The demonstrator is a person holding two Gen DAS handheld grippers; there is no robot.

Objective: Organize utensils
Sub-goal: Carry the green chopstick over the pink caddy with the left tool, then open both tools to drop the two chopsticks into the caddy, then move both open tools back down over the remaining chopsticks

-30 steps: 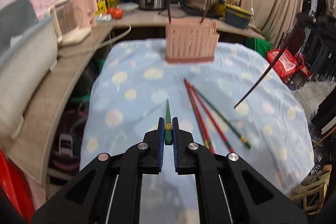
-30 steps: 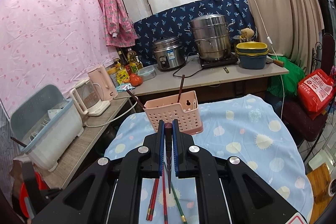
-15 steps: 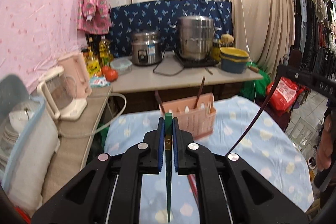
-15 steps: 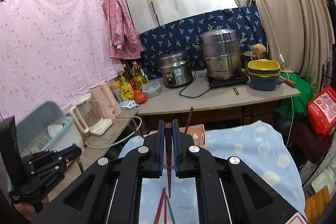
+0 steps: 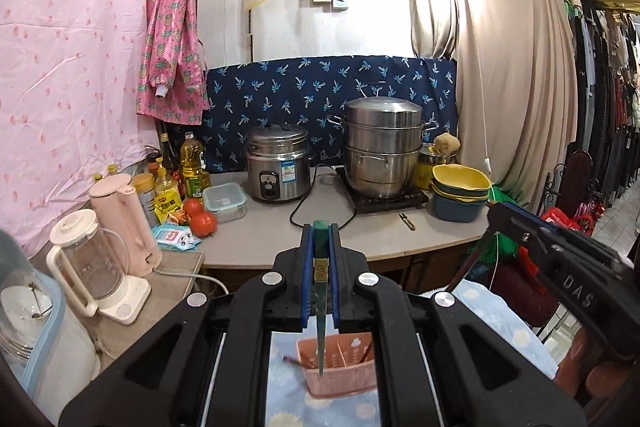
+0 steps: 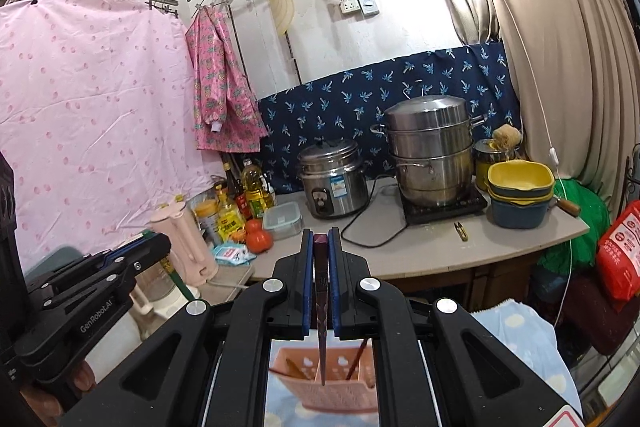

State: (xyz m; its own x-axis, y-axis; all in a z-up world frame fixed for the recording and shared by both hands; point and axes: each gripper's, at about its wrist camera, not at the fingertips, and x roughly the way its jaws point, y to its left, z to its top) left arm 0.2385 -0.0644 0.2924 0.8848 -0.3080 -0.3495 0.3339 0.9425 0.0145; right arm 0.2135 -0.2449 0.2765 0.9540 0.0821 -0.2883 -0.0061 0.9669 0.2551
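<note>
My left gripper (image 5: 320, 233) is shut on a green chopstick (image 5: 320, 307) that hangs tip-down over the pink slotted utensil basket (image 5: 340, 375). My right gripper (image 6: 320, 237) is shut on a dark maroon chopstick (image 6: 321, 315), also tip-down, its tip over the basket (image 6: 332, 387). Chopsticks stand in the basket's compartments (image 6: 357, 359). The basket sits on the blue spotted tablecloth (image 5: 500, 319). Each gripper shows in the other's view: the right one (image 5: 560, 259), the left one (image 6: 100, 279).
Behind the table a grey counter (image 5: 256, 239) carries a rice cooker (image 5: 278, 165), a steel steamer pot (image 5: 382, 151), stacked bowls (image 5: 460, 195), tomatoes (image 5: 202, 219), bottles and a pink kettle (image 5: 124, 223). A dish rack (image 5: 28, 339) stands at the left.
Both grippers rose and tilted, each keeping its chopstick. The chopsticks now point down over the basket, which has dropped to the bottom of both views. The loose chopsticks on the cloth are out of view.
</note>
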